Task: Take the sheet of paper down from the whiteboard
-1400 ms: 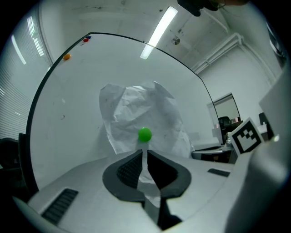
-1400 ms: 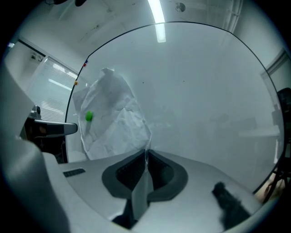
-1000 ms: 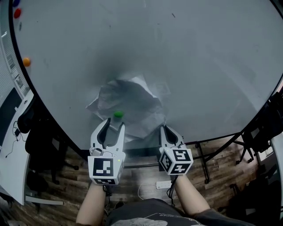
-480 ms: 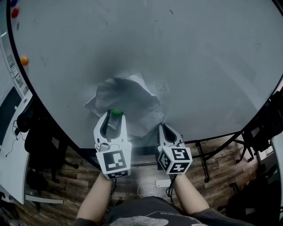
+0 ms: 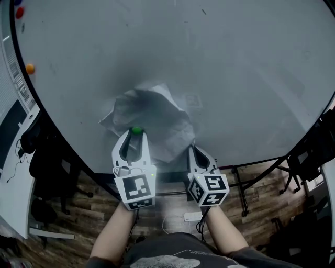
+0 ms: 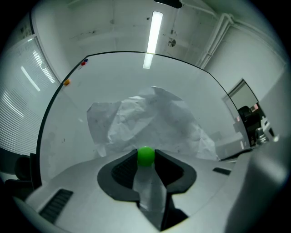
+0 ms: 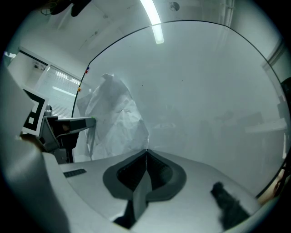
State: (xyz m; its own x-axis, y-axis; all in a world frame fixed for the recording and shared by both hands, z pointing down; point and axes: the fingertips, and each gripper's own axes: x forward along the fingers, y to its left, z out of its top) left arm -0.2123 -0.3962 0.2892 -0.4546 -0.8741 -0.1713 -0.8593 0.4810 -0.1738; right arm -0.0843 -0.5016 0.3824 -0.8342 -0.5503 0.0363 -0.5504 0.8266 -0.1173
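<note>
A crumpled white sheet of paper (image 5: 152,118) hangs on the whiteboard (image 5: 220,63), pinned at its lower left by a round green magnet (image 5: 136,130). My left gripper (image 5: 135,135) points at the board and its jaws are closing. The green magnet (image 6: 146,155) sits between the fingertips, and both pads touch its sides. My right gripper (image 5: 194,151) is shut on the paper's lower right edge. In the right gripper view the thin edge of the paper (image 7: 113,118) runs into the closed right gripper (image 7: 146,152).
An orange magnet (image 5: 30,68) and a red magnet (image 5: 20,12) sit at the board's far left edge. Below the board are its black stand legs (image 5: 238,188), a wooden floor and a white power strip (image 5: 192,218). A desk (image 5: 13,172) and dark chair (image 5: 44,167) stand left.
My left gripper shifted slightly right and straightened up around the green magnet, and its jaws narrowed onto it. The right gripper and the paper have stayed in place.
</note>
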